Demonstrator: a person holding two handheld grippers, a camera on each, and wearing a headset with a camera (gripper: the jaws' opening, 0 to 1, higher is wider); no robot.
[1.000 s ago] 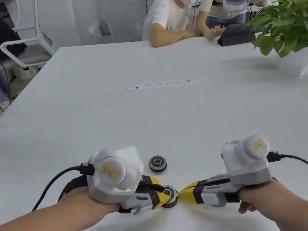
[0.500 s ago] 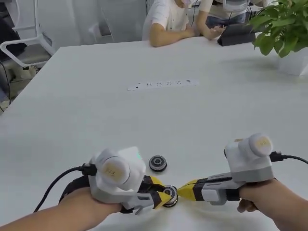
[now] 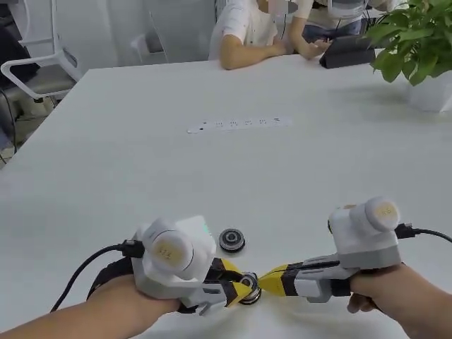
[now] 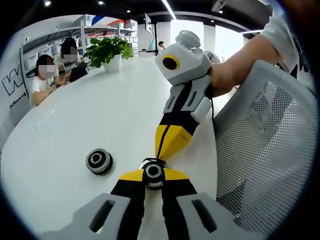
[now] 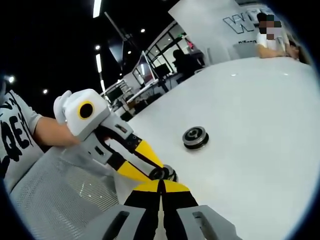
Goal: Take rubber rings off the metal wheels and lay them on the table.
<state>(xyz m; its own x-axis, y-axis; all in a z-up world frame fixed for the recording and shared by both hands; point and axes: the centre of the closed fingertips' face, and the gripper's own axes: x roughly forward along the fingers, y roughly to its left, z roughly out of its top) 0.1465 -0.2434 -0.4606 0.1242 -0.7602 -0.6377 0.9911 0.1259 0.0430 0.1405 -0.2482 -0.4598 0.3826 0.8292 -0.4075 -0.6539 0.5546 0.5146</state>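
A small metal wheel (image 3: 247, 286) with a black rubber ring around it is held just above the table, and my left gripper (image 3: 242, 288) is shut on it. In the left gripper view this wheel (image 4: 153, 172) sits between the yellow jaw tips. My right gripper (image 3: 262, 281) comes in from the right with its jaws shut, and its tips (image 5: 161, 181) touch the rim of the held wheel (image 5: 166, 173). I cannot make out whether they pinch the ring. A second ringed wheel (image 3: 232, 240) lies flat on the table just beyond the grippers.
A white power strip (image 3: 239, 124) lies mid-table. People sit at the far edge (image 3: 247, 32), beside a potted plant (image 3: 417, 42) at the far right. A mesh office chair (image 4: 260, 145) stands behind the near table edge. Bare white tabletop (image 3: 141, 162) lies all around.
My right gripper has slid a little to the left, closing the small gap until its tips meet the held wheel. The left gripper and the loose wheel have stayed put.
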